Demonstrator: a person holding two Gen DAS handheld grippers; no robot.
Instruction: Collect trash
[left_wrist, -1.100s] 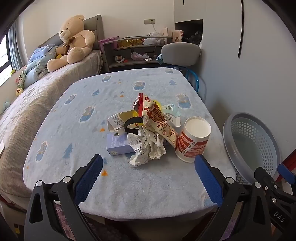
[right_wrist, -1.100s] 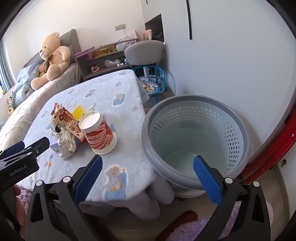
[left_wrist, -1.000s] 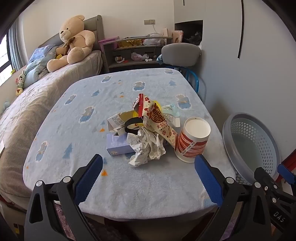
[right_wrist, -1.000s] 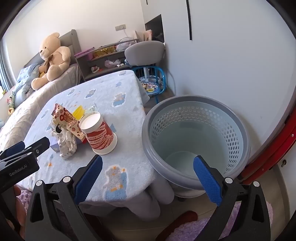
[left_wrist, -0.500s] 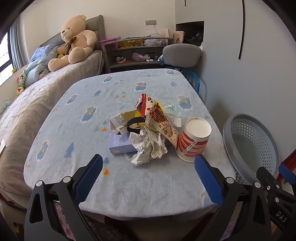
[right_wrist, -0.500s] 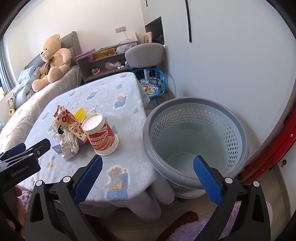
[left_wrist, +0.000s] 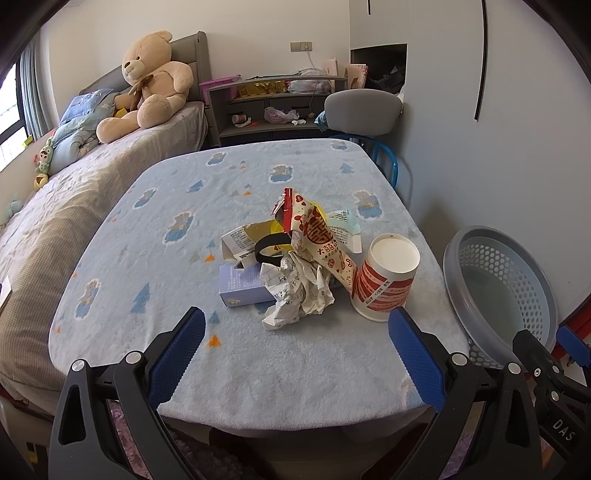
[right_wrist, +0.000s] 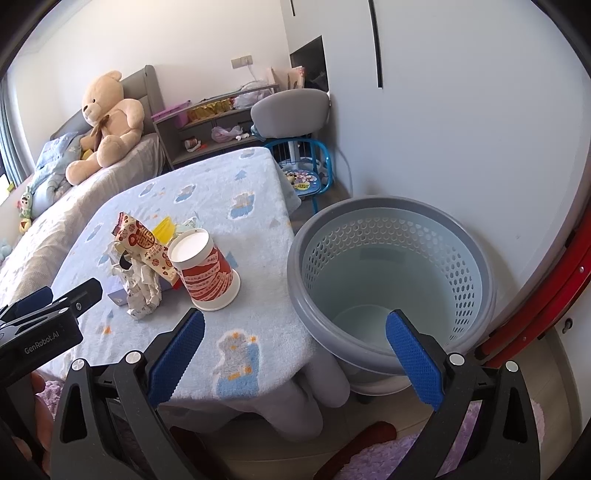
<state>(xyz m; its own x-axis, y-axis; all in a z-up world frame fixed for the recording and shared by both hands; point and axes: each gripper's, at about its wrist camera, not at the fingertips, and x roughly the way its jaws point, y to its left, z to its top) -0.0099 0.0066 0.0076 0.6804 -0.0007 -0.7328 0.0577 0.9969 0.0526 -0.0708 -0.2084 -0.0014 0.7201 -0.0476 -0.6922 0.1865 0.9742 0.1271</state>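
A trash pile lies mid-table: crumpled white paper (left_wrist: 297, 291), a lilac box (left_wrist: 242, 286), a red-and-cream snack wrapper (left_wrist: 319, 238), a torn white carton (left_wrist: 240, 240) and an upside-down red-and-white paper cup (left_wrist: 386, 282). The cup (right_wrist: 205, 269) and the paper (right_wrist: 142, 286) also show in the right wrist view. A grey perforated basket (right_wrist: 391, 280) stands on the floor right of the table, empty. My left gripper (left_wrist: 295, 354) is open, just short of the paper. My right gripper (right_wrist: 295, 354) is open over the table's front right corner, beside the basket.
The table has a light blue fleece cover (left_wrist: 184, 206). A bed with a teddy bear (left_wrist: 147, 85) lies left. A grey chair (left_wrist: 364, 110) and shelf stand behind the table. A blue stool (right_wrist: 308, 177) sits beyond the basket. A red frame (right_wrist: 546, 295) stands right.
Both grippers have drifted slightly; the trash pile sits a little lower and nearer in the left wrist view. Both stay open and nothing has been picked up.
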